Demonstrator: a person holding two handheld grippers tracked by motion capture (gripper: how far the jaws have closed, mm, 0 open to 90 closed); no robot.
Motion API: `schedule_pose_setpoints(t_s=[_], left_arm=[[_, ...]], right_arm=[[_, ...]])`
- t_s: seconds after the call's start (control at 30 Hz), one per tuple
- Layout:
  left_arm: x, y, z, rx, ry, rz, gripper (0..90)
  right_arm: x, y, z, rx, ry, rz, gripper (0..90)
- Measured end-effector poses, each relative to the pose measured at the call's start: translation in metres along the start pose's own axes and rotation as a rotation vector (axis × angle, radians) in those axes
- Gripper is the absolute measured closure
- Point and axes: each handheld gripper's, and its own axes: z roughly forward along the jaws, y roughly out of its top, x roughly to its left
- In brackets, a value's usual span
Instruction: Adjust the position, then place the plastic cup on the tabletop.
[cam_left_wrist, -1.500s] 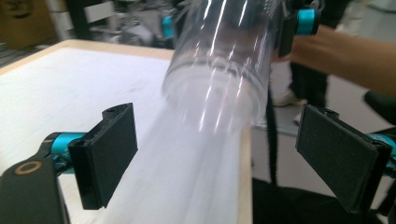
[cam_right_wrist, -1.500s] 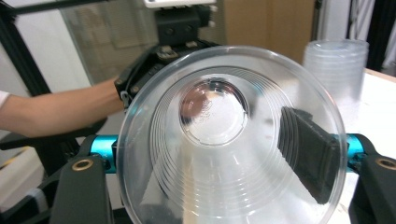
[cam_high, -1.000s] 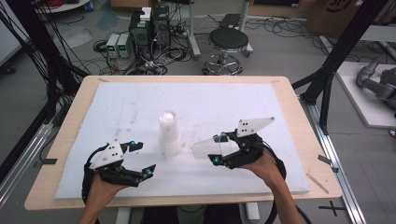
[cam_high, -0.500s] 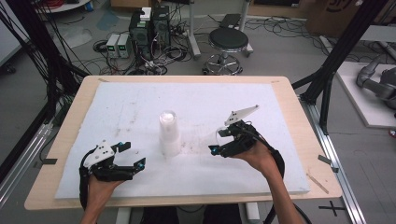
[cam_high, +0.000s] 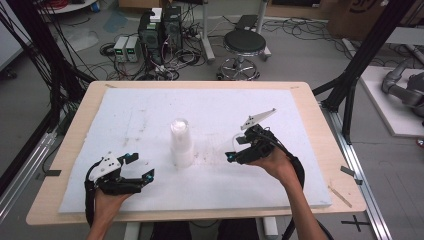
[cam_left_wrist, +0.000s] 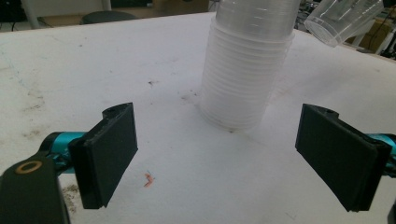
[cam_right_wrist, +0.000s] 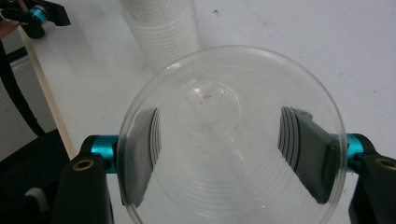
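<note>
Centrally, in the middle of the high view, a stack of nested translucent plastic cups (cam_high: 181, 142) stands upside down on the white foam-covered tabletop (cam_high: 150, 110). Lower left of that frame, the left gripper (cam_high: 142, 167) rests low over the tabletop, well apart from the stack, held in a hand (cam_high: 107, 202) that enters from the bottom edge; its black fingers (cam_left_wrist: 112, 149) stand wide apart with nothing between them. In the left gripper view the stack of nested translucent plastic cups (cam_left_wrist: 245, 74) rises in the upper middle of the frame, beyond the gap between the two fingers and not touching either.

Right of centre in the high view, the right gripper (cam_high: 231, 156) points toward the stack from the right, near it but apart. In the right gripper view its fingers (cam_right_wrist: 308, 154) are closed on a single clear plastic cup (cam_right_wrist: 231, 135), one finger pressing on each side of the cup wall, with the cup's round mouth facing the camera. This single clear plastic cup (cam_left_wrist: 343, 21) appears tilted at the upper right of the left gripper view, just beside the top of the stack.
</note>
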Motion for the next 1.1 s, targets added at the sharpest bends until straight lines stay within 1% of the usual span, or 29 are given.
schedule_pose_setpoints(t_s=[0.07,0.13,0.2,0.27,0.33,0.43,0.5,0.6,0.77,0.83,0.9,1.1], left_arm=[[0.0,0.0,0.0,-0.005,-0.001,-0.001,12.8],[0.001,-0.001,0.0,-0.007,-0.004,-0.004,12.8],[0.002,-0.002,0.0,-0.004,-0.003,-0.006,12.8],[0.002,-0.003,-0.001,-0.011,0.003,-0.009,12.8],[0.003,-0.003,-0.001,-0.01,0.002,-0.013,12.8],[0.004,-0.003,-0.002,-0.015,0.004,-0.015,12.8],[0.005,-0.003,-0.003,-0.018,0.006,-0.008,12.8],[0.004,-0.004,-0.003,-0.024,0.008,-0.009,12.8],[0.005,-0.006,-0.003,-0.021,0.014,-0.006,12.8],[0.006,-0.006,-0.003,-0.018,0.011,-0.008,12.8],[0.006,-0.006,-0.003,-0.017,0.013,-0.01,12.8],[0.006,-0.007,-0.002,-0.017,0.009,-0.009,12.8]], right_arm=[[-0.001,0.0,0.0,0.0,-0.006,-0.002,30.0],[-0.002,-0.001,0.0,0.005,-0.01,0.006,30.0],[-0.003,-0.001,-0.001,0.009,-0.015,0.0,30.0],[-0.003,-0.001,-0.001,0.005,-0.014,-0.001,30.0],[-0.003,-0.001,-0.001,0.01,-0.017,0.008,30.0],[-0.004,-0.001,-0.001,0.01,-0.017,0.007,30.0],[-0.005,-0.001,0.0,0.013,-0.018,0.013,30.0],[-0.007,-0.001,0.0,0.016,-0.02,0.009,30.0],[-0.008,0.0,0.002,0.021,-0.021,0.012,30.0],[-0.009,0.0,0.003,0.029,-0.025,0.01,30.0],[-0.009,0.001,0.003,0.047,-0.031,0.019,30.0],[-0.012,0.008,0.012,0.107,-0.048,-0.003,30.0]])
